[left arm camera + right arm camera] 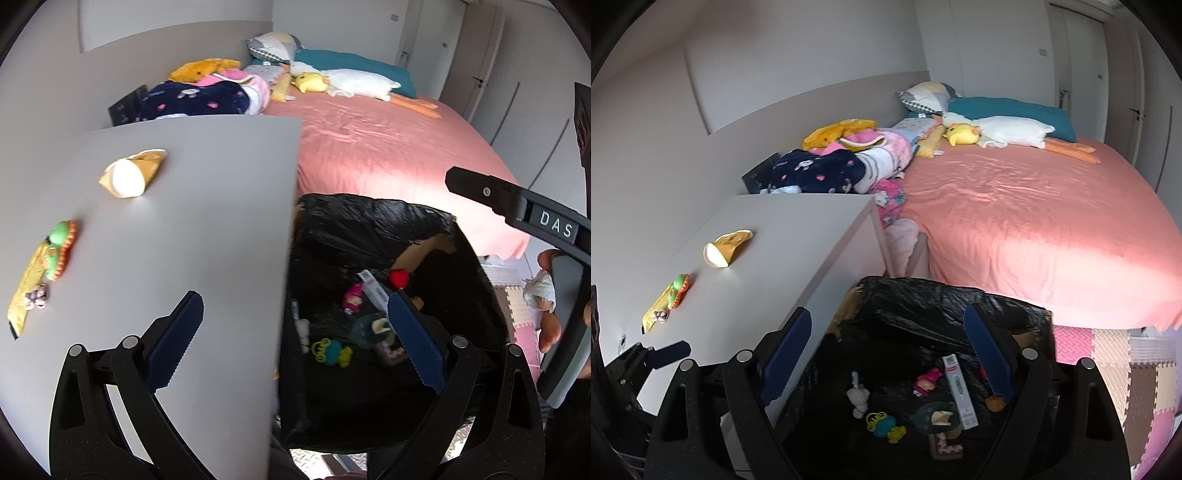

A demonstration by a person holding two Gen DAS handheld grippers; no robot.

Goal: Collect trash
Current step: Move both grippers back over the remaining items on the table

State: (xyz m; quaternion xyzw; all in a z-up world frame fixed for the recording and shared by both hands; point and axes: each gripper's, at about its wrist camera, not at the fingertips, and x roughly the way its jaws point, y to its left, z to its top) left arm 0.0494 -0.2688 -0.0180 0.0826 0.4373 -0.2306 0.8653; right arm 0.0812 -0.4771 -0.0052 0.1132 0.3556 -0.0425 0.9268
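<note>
On the grey table (207, 229) lie a yellow wrapper with a white end (125, 175) (724, 251) and a green-and-orange piece on a yellow packet (55, 254) (674, 291). To the table's right stands a bin lined with a black bag (369, 214) (923, 295), with several small toys and a white box inside. My left gripper (295, 339) is open and empty, straddling the table edge and the bin. My right gripper (888, 354) hangs open and empty above the bin. One finger of the right gripper (480, 190) shows in the left wrist view, with a hand (550, 328) on its handle.
A bed with a pink sheet (1034, 221) fills the space behind the bin, with plush toys and pillows at its head. A pile of clothes (827, 170) lies between the table and the bed. Coloured foam mats (1115, 369) cover the floor at right.
</note>
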